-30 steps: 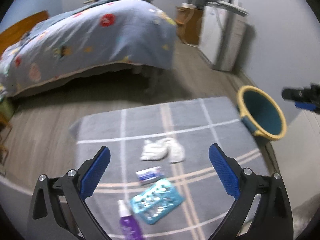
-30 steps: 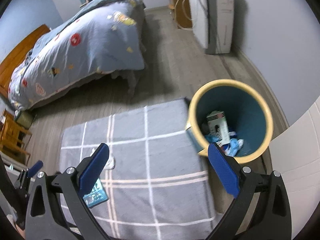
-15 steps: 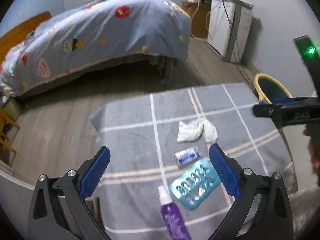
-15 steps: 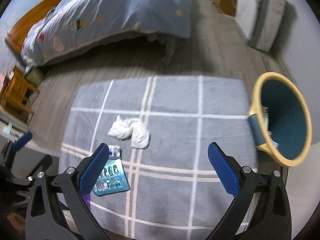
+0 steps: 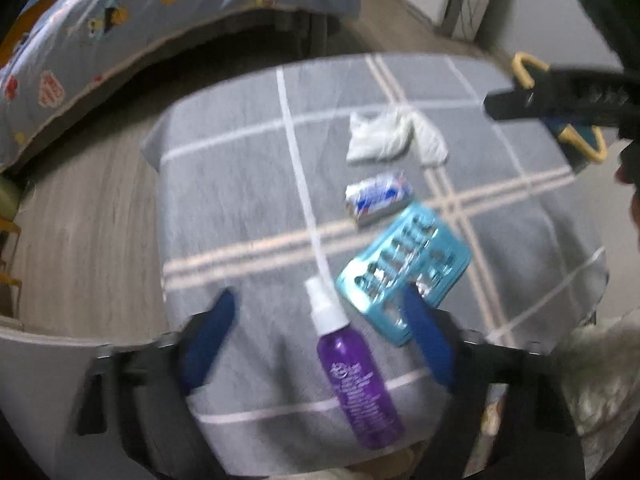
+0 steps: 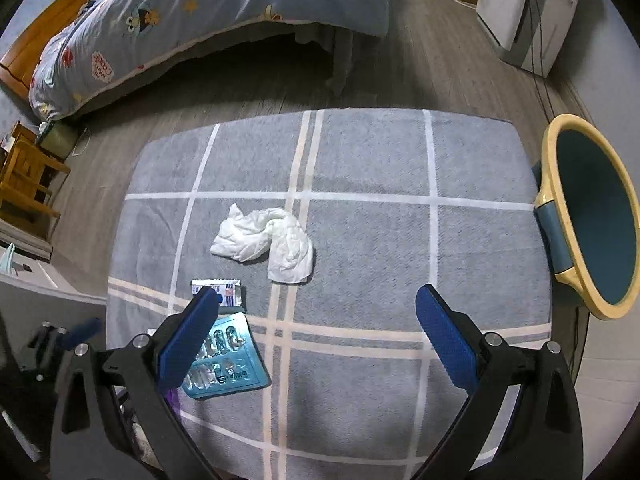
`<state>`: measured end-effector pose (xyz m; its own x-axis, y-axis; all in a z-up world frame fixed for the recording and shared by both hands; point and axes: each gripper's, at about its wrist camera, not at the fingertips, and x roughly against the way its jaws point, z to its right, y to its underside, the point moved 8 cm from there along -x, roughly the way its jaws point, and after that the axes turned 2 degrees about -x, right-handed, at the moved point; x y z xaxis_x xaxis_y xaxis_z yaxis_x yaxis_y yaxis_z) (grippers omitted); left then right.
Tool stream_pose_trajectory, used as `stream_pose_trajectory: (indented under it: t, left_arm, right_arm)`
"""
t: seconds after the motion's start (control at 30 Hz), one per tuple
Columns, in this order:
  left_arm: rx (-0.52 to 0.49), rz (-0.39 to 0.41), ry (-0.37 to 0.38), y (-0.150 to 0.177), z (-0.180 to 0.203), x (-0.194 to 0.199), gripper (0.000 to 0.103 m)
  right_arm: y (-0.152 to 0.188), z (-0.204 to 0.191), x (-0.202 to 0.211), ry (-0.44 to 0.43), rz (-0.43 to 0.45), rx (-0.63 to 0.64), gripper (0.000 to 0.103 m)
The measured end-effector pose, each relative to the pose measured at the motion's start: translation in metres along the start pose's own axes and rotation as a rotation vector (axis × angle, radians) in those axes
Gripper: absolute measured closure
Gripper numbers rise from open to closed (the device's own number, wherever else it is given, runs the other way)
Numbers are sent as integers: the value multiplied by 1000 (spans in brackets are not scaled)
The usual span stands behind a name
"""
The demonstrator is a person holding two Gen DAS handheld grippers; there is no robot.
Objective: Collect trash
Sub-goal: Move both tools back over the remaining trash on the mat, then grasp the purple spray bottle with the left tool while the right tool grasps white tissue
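Four pieces of trash lie uncollected on the grey checked rug (image 6: 360,152), so most of the pickup looks left to do. Going left to right near the rug's front-left corner: a purple spray bottle (image 5: 356,380) with pale script too blurred to read, a small blue-and-white wrapper (image 6: 224,290) whose print is too small to make out, a teal blister pack (image 6: 228,364) with unreadable lettering, and a crumpled white tissue (image 6: 268,240) nearer the rug's middle. The yellow-rimmed bin (image 6: 592,216) stands just off the rug's right edge; its contents are hidden. The left gripper (image 5: 320,340) hovers over the bottle, jaws apart and empty; the right gripper (image 6: 316,328) likewise hangs wide open above the rug
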<state>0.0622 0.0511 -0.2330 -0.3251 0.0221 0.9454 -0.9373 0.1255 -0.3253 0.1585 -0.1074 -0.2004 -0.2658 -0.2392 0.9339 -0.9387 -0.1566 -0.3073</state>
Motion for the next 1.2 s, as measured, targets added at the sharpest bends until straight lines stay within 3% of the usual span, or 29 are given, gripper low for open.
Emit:
stream_pose_trajectory:
  t: [0.2,0.27,0.3,0.37,0.53,0.63,0.73,0.9,1.2]
  left_arm:
    - [18,-111,73,19,4,-23,36]
    - [7,-141,60,23,2,-32,49]
    - [10,-153,64,24,1,-36,51]
    - [22,-148,88,23,0,-36,66]
    - [11,-135,73,17,-7,-35,69]
    - [7,-104,39,8,-13,-30,79]
    - [16,-64,9,-4,-23,-27,79]
    - [59,-34,34,-20,-32,-27,79]
    - [82,-10,48,-38,-35,-33,79]
  right_arm:
    - [-2,-7,-6,-16,-10,-4,6]
    - [-2,-8,-8,-13,-13,-10,6]
    - [-2,-8,-10,-7,-14,-13,6]
    - [-3,-8,-13,-2,-18,-22,6]
    - [-4,-5,-24,11,-29,-20,11]
    - [-5,-1,-33,18,-45,-37,14]
    - [-7,3,-43,13,-65,-59,20]
    - [-13,2,-60,36,-84,-41,22]
    - [-22,-8,-90,57,-110,-4,40]
